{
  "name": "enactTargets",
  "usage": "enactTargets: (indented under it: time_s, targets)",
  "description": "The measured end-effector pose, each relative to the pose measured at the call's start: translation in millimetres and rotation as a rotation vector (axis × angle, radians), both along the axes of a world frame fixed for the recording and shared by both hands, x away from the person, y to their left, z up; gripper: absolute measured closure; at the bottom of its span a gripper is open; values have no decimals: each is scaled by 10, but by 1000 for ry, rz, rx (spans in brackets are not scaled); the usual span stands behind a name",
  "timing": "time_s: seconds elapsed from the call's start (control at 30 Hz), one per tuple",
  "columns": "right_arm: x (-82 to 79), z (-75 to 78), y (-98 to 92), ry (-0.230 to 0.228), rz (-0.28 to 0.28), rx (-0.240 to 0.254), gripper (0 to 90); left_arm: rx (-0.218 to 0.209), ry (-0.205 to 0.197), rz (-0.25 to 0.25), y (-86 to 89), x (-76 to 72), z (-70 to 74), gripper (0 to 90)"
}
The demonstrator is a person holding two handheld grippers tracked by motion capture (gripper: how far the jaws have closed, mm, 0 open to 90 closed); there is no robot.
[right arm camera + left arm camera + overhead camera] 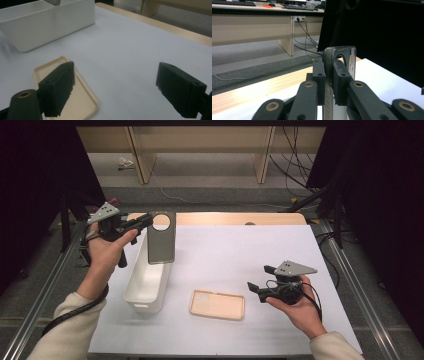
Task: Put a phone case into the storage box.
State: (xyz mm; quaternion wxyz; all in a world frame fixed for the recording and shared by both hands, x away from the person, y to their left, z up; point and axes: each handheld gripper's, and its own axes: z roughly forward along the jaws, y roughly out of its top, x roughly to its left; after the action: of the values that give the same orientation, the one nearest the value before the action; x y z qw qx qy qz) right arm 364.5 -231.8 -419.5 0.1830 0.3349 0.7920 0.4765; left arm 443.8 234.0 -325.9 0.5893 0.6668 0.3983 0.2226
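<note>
The left tongs (146,221) pinch the top edge of a dark phone case (161,238), holding it upright over the far end of the white bin (134,290). The right tongs (260,281) stand spread above the desk (240,255), just beside a beige phone case (217,304) lying flat.

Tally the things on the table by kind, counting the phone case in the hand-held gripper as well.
Phone cases: 2, one grey held above the bin, one beige lying flat
White bin: 1
Total: 3
</note>
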Motion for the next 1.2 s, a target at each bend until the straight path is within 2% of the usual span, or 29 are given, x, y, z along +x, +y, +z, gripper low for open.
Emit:
enactTargets:
  time_s: [0.23, 0.6, 0.97, 1.2]
  targets:
    - [1, 0, -1, 1, -2, -2, 164, 15, 3, 13, 88, 77, -19, 817]
    - [3, -2, -3, 2, -3, 1, 164, 14, 4, 28, 177, 177, -24, 817]
    - [5, -4, -4, 2, -3, 1, 164, 19, -5, 32, 213, 255, -9, 817]
    - [7, -5, -5, 3, -4, 4, 164, 22, 8, 38, 245, 321, -44, 817]
